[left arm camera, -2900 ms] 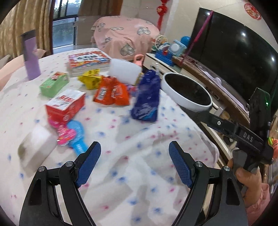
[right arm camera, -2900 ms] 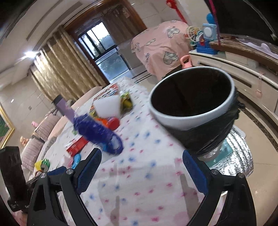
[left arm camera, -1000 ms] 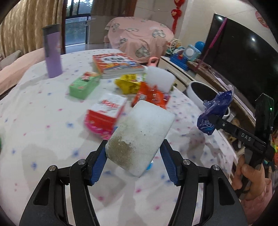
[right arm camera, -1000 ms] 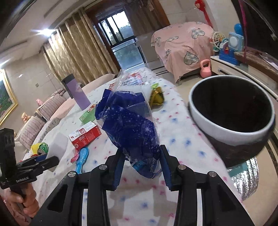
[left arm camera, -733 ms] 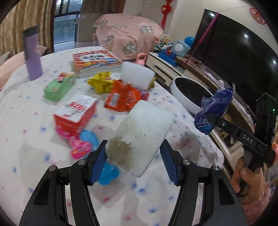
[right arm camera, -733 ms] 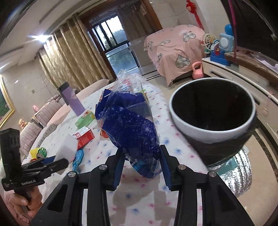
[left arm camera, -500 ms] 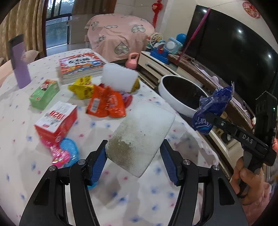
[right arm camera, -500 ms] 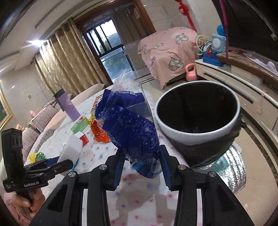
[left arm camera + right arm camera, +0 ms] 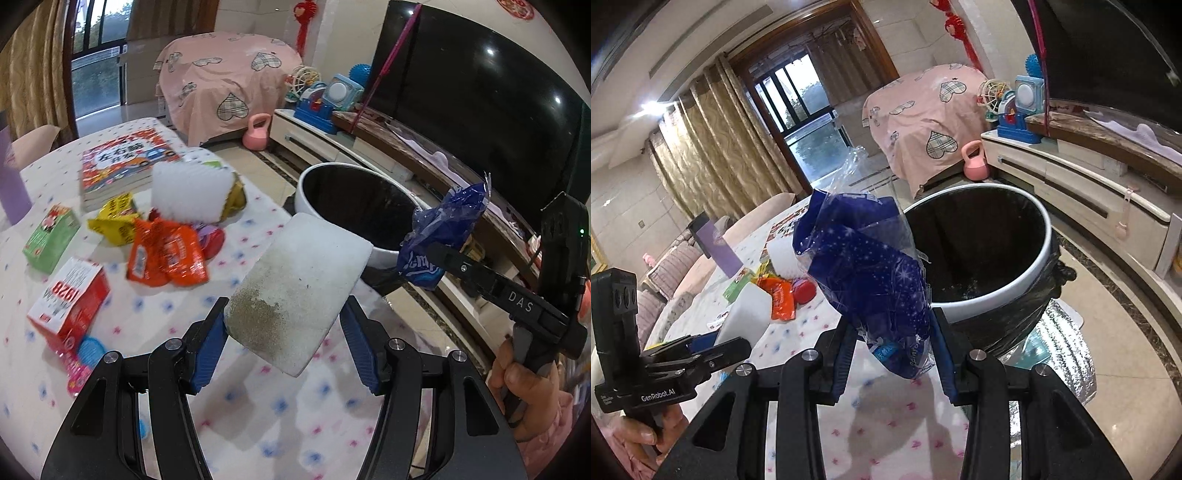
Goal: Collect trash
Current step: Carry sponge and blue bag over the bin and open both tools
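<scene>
jaws of left gripper [image 9: 284, 341] clamp dirty white sponge [image 9: 299, 302]; right gripper [image 9: 892, 356] jaws pinch blue wrapper [image 9: 871, 284].

Both my grippers are closed on loads and held in the air.

My left gripper [image 9: 284, 343] has its jaws clamped on the sides of a white sponge [image 9: 299, 295], which tilts up and away between the blue pads [image 9: 208, 347]. My right gripper [image 9: 892, 354] pinches a blue wrapper [image 9: 871, 280] near its lower end. My right hand [image 9: 524, 387] grips that handle from below; my left hand [image 9: 639, 435] wraps its own handle at lower left.
</scene>
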`<state>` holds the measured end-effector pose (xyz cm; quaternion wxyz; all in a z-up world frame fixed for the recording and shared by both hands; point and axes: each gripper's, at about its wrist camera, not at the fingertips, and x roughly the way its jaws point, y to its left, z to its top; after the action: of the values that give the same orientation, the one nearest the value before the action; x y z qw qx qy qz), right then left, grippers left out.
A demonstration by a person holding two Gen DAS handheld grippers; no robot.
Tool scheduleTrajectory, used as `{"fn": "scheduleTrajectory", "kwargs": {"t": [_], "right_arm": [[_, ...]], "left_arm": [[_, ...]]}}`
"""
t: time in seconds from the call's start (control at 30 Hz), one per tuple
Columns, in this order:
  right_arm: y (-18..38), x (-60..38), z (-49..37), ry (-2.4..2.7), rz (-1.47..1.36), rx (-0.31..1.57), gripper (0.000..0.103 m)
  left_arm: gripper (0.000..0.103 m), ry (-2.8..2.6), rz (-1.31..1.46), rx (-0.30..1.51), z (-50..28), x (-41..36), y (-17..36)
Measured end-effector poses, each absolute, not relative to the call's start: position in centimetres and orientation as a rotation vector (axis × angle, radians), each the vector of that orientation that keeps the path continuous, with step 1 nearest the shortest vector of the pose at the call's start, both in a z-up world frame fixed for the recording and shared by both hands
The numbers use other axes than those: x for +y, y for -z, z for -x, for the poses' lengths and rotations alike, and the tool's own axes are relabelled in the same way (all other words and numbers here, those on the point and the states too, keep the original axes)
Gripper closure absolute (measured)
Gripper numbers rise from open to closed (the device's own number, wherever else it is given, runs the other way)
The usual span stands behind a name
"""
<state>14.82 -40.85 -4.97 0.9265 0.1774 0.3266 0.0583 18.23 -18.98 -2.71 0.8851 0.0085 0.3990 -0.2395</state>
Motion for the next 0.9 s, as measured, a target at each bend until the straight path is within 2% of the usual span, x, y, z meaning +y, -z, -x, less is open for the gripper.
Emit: {"fn": "scheduleTrajectory", "kwargs": {"t": [0.9], "right_arm": [[4.1,-47.1,-20.4,-0.044,-0.352,0.695,0.061]], "left_arm": [[0.041,0.519,-0.165,0.83,-25.3,-29.2,1.9]]}}
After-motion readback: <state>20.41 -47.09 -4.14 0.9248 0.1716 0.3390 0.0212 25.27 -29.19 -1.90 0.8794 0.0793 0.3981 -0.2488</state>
